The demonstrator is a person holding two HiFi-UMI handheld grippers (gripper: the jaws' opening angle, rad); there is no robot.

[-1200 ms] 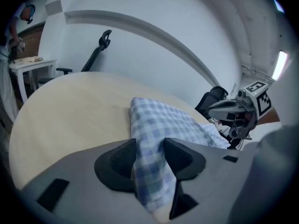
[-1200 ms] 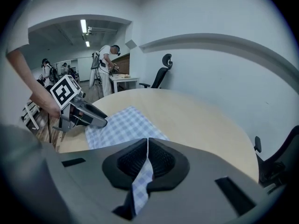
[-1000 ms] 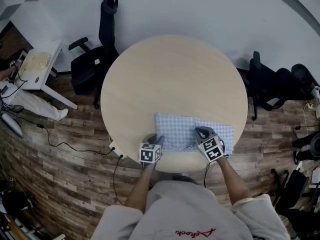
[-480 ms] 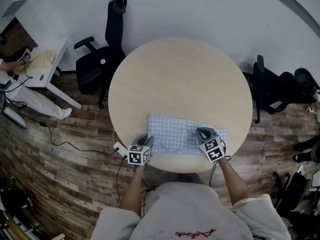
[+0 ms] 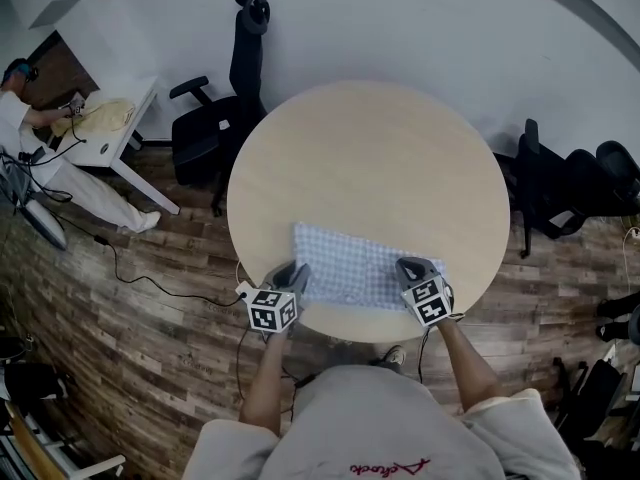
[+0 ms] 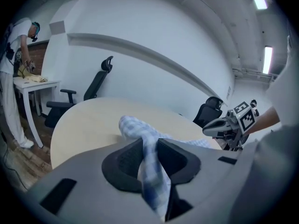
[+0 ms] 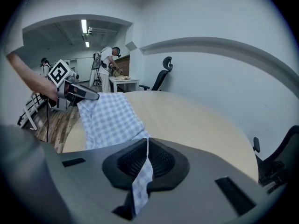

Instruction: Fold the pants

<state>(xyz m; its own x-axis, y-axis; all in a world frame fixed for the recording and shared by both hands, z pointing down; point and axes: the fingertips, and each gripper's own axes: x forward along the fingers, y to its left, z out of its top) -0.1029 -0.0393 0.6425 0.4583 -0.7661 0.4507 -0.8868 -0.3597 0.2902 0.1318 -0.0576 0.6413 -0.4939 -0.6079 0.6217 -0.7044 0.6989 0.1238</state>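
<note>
The blue-and-white checked pants (image 5: 350, 268) lie spread near the front edge of the round wooden table (image 5: 370, 158). My left gripper (image 5: 293, 276) holds their left corner, lifted off the table. In the left gripper view the cloth (image 6: 140, 129) bunches between the jaws of that gripper (image 6: 149, 148), which have just been closing on it. My right gripper (image 5: 408, 266) is shut on the right corner. In the right gripper view a thin strip of the pants (image 7: 110, 118) runs through its jaws (image 7: 147, 148).
Black office chairs stand behind the table at the left (image 5: 215, 118) and at the right (image 5: 560, 183). A white desk (image 5: 105, 133) with a person at it is far left. A power strip with a cable (image 5: 240, 290) lies on the wood floor by the table's front left.
My left gripper has closed on the pants' left corner, risen and moved left past the table's edge, drawing the cloth leftward. The right gripper has stayed put.
</note>
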